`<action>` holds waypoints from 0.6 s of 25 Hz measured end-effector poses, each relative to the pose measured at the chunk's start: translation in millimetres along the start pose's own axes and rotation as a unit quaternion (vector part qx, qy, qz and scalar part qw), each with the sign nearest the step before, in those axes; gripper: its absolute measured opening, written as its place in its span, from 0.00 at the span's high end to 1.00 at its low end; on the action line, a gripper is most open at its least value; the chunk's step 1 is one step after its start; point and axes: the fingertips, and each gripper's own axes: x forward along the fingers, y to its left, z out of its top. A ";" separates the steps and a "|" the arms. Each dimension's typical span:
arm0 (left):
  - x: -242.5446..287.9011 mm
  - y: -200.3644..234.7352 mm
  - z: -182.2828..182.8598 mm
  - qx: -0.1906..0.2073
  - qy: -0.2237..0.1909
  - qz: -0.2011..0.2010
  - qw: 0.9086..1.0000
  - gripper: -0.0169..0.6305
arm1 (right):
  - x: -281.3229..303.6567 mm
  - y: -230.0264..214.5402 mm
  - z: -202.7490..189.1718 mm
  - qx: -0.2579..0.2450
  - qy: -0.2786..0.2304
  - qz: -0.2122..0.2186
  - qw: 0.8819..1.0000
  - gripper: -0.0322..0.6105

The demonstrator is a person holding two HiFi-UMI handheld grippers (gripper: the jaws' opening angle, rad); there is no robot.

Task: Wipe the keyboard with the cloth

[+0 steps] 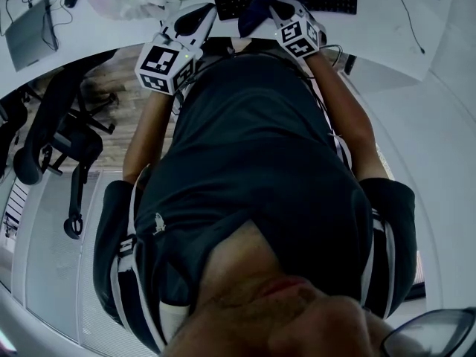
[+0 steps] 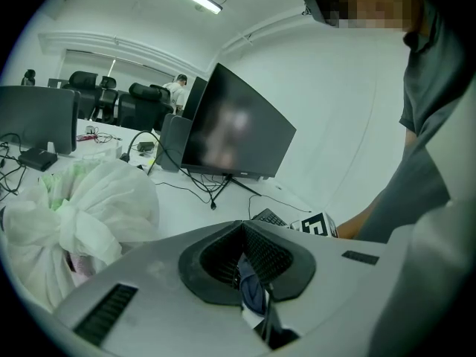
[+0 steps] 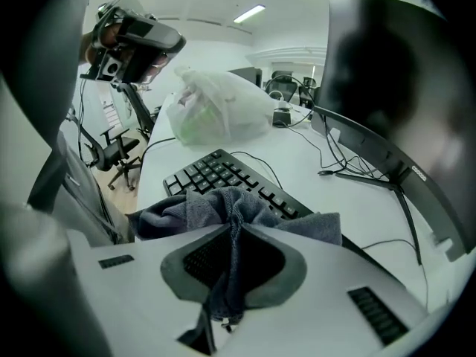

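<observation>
Here the right tool (image 3: 235, 227) is clamped on the dark cloth (image 3: 195, 208), which bunches between its jaws and lies over the black keyboard (image 3: 216, 171) on the white table (image 3: 297, 162). The left tool (image 2: 242, 225), closed and empty, sits near the keyboard's left end.

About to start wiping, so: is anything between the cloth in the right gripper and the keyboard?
Nothing visible. The cloth, clamped in the right gripper, hangs directly over the bare keys of the keyboard.
</observation>
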 end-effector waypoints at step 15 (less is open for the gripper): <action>13.1 13.3 9.6 0.004 0.007 0.000 1.000 0.96 | 6.5 -8.6 17.5 -0.011 -0.018 -0.013 1.000 0.88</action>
